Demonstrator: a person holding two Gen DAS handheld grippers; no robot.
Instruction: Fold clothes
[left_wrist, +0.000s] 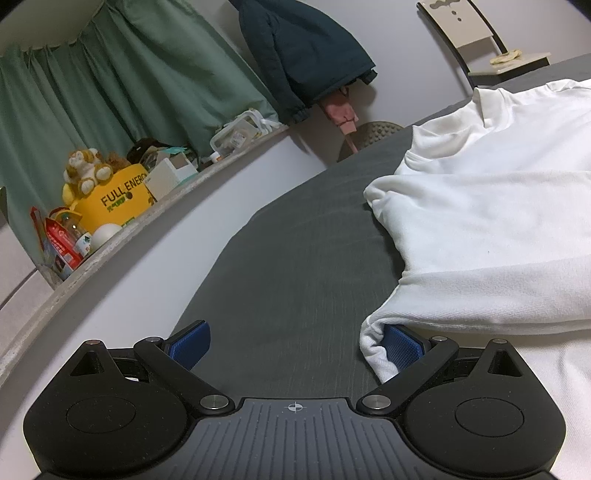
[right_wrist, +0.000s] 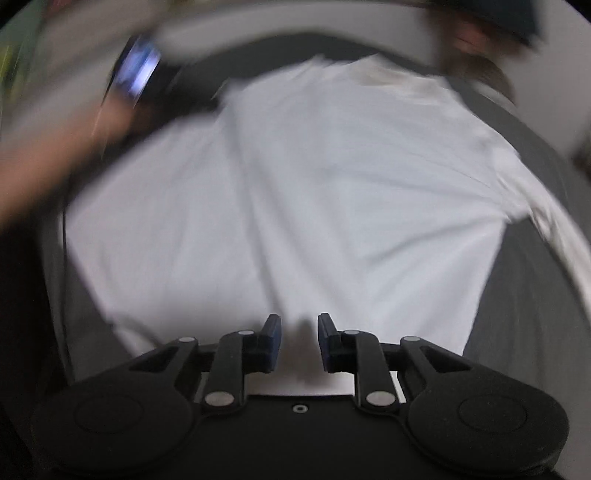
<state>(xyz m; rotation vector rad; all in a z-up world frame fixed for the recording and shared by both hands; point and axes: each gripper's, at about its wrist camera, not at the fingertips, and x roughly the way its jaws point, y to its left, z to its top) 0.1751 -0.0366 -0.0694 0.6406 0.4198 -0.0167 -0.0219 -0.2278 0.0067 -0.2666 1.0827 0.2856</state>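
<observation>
A white shirt (left_wrist: 480, 221) lies spread on a dark grey bed cover (left_wrist: 295, 258). In the left wrist view my left gripper (left_wrist: 297, 347) is open wide at the shirt's left edge. Its right pad (left_wrist: 402, 349) is tucked under a rolled fold of the cloth, and its left pad (left_wrist: 192, 345) rests over bare cover. The right wrist view is blurred. There the shirt (right_wrist: 295, 166) fills the middle, and my right gripper (right_wrist: 300, 341) sits at its near hem, jaws narrowly apart with a ridge of white cloth between them.
A ledge along the left holds a plush toy (left_wrist: 85, 170), a yellow box (left_wrist: 114, 201) and other clutter, with a green curtain (left_wrist: 110, 92) behind. A dark jacket (left_wrist: 303, 51) hangs on the wall and a chair (left_wrist: 472, 33) stands far right. A person's forearm (right_wrist: 37, 166) crosses the upper left.
</observation>
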